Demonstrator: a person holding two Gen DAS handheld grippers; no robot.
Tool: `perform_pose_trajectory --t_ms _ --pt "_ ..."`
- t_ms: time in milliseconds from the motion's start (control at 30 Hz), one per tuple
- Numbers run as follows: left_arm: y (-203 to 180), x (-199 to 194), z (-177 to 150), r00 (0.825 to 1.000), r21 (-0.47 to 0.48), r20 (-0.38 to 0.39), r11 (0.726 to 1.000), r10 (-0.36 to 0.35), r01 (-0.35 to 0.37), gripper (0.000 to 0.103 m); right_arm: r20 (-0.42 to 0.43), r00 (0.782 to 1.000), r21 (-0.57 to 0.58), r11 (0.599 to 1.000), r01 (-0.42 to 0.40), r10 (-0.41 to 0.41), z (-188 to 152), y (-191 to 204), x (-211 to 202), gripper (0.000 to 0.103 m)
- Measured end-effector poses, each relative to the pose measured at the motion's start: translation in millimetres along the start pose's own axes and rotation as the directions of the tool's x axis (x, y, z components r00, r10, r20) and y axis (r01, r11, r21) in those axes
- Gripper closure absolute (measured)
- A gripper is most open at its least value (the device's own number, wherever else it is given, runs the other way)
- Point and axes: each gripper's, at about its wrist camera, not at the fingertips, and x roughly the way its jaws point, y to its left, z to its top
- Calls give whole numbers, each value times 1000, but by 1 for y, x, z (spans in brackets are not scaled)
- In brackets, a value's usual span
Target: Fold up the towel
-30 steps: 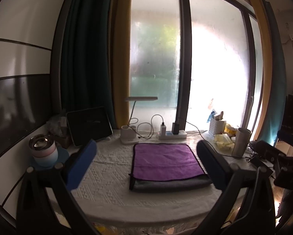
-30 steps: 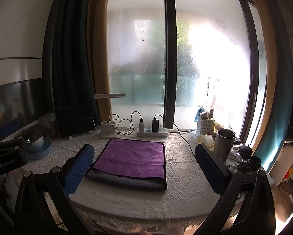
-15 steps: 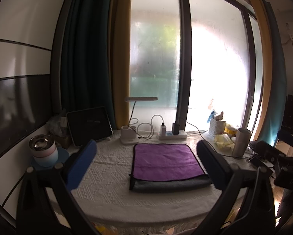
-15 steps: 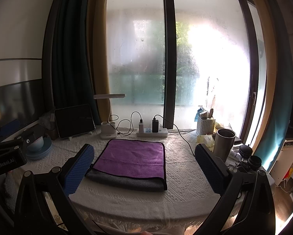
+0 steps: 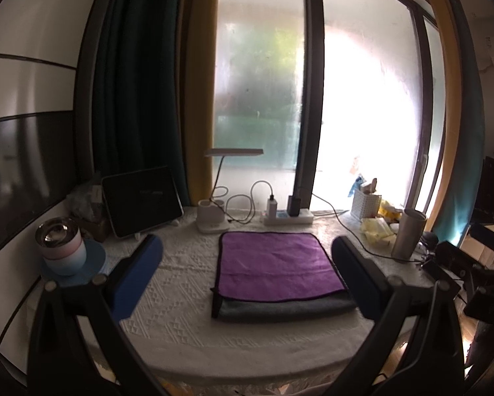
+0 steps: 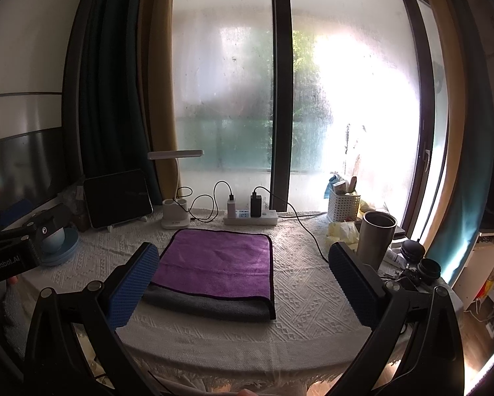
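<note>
Towel (image 5: 276,274) lies half-folded mid-frame; both spread claws, left (image 5: 247,277) and right (image 6: 243,283), should pinch its near corners evenly.

Purple-grey towel (image 5: 278,265) folded flat

Bright frosted window (image 6: 280,99) behind dark curtains (image 6: 115,82), white-clothed table (image 6: 296,283).
</note>
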Motion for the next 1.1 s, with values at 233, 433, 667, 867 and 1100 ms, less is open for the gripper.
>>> perform_pose_trajectory --t_ms 233,433,667,867,1100 --pt "-3 47 -8 997 10 -74 1000 4 -3 0 -58 998 -8 1000 6 -6 -9 -10 42 0" --pt "1 100 -30 985 5 -172 1000 9 -9 0 -129 992 -27 1000 5 -8 -25 -16 86 0" --pt "11 161 -59 959 -13 -284 1000 -23 20 0 -229 973 -24 1000 4 -10 -48 -29 143 0" --pt "20 209 -90 924 -7 -381 999 -33 33 1 -307 952 -45 999 -1 -13 -69 -38 186 0" --pt "45 249 -115 889 -78 -451 996 -79 49 1 -386 922 -50 998 -38 16 -94 -46 225 0"
